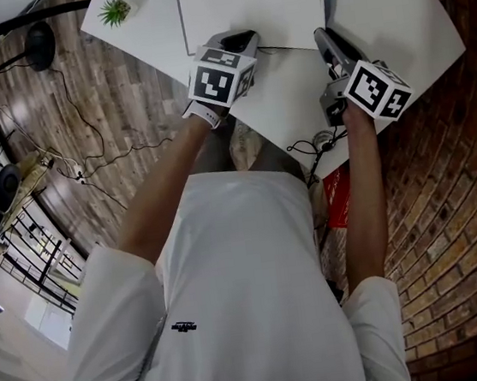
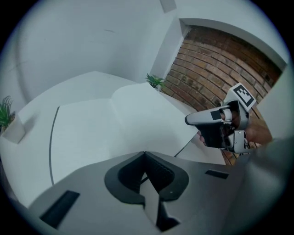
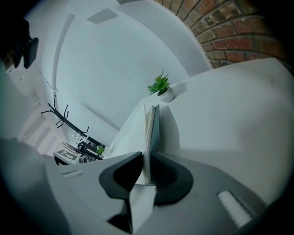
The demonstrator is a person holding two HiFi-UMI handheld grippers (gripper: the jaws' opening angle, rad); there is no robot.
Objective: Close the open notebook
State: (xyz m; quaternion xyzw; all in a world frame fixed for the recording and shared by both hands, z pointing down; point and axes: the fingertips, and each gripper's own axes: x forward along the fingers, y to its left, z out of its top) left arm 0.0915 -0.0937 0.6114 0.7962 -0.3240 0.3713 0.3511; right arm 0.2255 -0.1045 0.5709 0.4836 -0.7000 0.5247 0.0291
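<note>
The right edge of the notebook [image 1: 250, 3] is pinched by the right claw [image 3: 146, 176]; the left claw [image 2: 145, 160] is pressed together, empty. Folding that half leftward is called for next.

a: what was the floor like?
b: grey-brown wood planks, that floor [image 1: 135, 86], with black cables [image 1: 84, 127] trailing across it.
a: and the walls?
b: a red brick wall [image 1: 450, 228] on one side, a plain white wall [image 2: 82, 36] on another. the surface [image 1: 399, 19] was white, with a small potted plant [image 1: 115, 11] near a corner. a black coat stand [image 3: 59, 112] stood farther off.
</note>
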